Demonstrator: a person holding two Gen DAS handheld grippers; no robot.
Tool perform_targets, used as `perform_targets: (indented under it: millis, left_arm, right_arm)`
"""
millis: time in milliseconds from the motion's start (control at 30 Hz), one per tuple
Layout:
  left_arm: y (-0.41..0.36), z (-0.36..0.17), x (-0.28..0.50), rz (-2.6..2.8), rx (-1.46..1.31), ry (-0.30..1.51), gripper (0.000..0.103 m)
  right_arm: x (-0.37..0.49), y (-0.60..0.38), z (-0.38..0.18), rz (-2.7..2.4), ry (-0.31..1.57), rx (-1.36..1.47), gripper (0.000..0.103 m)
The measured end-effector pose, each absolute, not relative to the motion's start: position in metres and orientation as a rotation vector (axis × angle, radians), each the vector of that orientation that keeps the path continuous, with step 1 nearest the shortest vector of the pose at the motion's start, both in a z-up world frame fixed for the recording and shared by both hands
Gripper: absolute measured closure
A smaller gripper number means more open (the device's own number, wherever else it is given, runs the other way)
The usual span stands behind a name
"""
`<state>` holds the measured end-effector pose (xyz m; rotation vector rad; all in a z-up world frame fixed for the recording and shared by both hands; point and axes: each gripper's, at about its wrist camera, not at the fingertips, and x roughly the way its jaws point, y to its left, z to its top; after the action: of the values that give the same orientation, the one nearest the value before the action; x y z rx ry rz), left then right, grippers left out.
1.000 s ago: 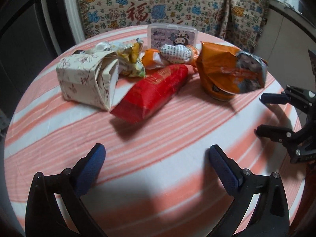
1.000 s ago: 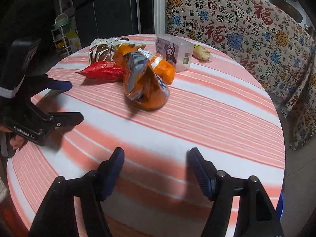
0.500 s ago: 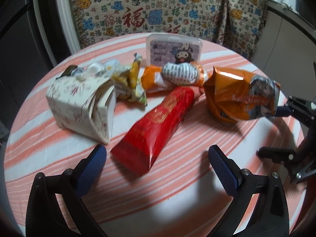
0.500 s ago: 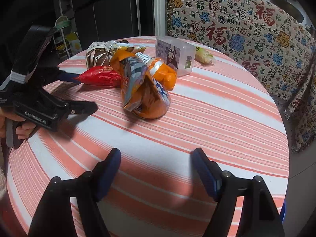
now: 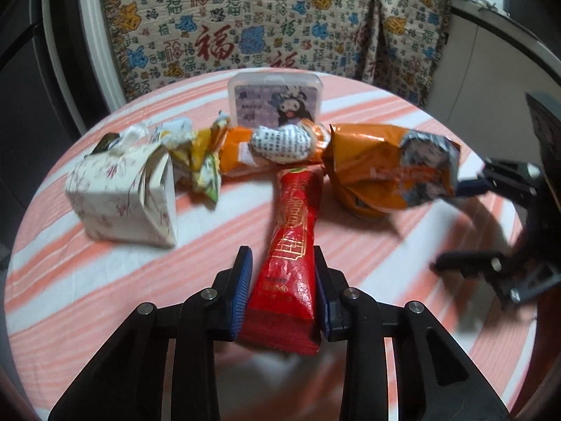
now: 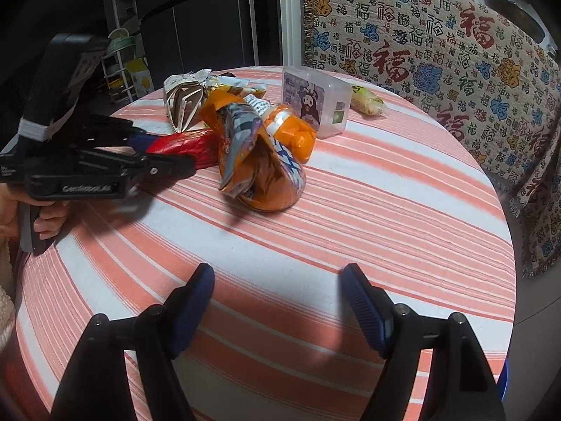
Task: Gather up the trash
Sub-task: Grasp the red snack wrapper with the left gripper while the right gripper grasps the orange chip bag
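1. The left gripper (image 5: 282,287) has just been closing, and its blue pads (image 5: 242,289) now sit against both sides of the long red foil snack wrapper (image 5: 292,245). The wrapper lies on the round table under its orange-and-white striped cloth (image 6: 368,210), near end between the jaws, far end tucked in among the other rubbish.
2. The right gripper (image 6: 280,301) hangs spread over bare cloth, holding nothing, well short of the pile.
3. Risk: the foil looks slick and crinkled, and the pinch is at the flat sealed end. A quick lift could let it slide out.
4. Risk: the wrapper's far end touches the large crumpled orange chip bag (image 5: 385,172) and the small orange packet with a white printed wad (image 5: 280,142). Pulling it back may drag or tip them across the cloth.
5. Risk: the right gripper stands close beside the chip bag in the left view; a careless swing could knock the two tools together.
6. Count on the table: one red wrapper, one large orange bag, one small orange packet, one white patterned paper carton (image 5: 122,193), one yellow-green crumpled wrapper (image 5: 203,161), one clear plastic box with a cartoon label (image 5: 275,100), and one pale yellow packet (image 6: 366,103) behind the box.
7. Two grippers, one pinching, one spread.
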<state>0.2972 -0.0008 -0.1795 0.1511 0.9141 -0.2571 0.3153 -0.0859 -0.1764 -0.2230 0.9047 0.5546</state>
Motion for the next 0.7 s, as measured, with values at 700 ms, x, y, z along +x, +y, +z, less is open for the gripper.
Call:
perform_targets:
  millis: [700]
  left_arm:
    - [0.018,-0.171,0.263,-0.267,0.097,0.974,0.031]
  right_arm:
    - [0.309,-0.071,-0.138,0.639,0.738,-0.295,0.026]
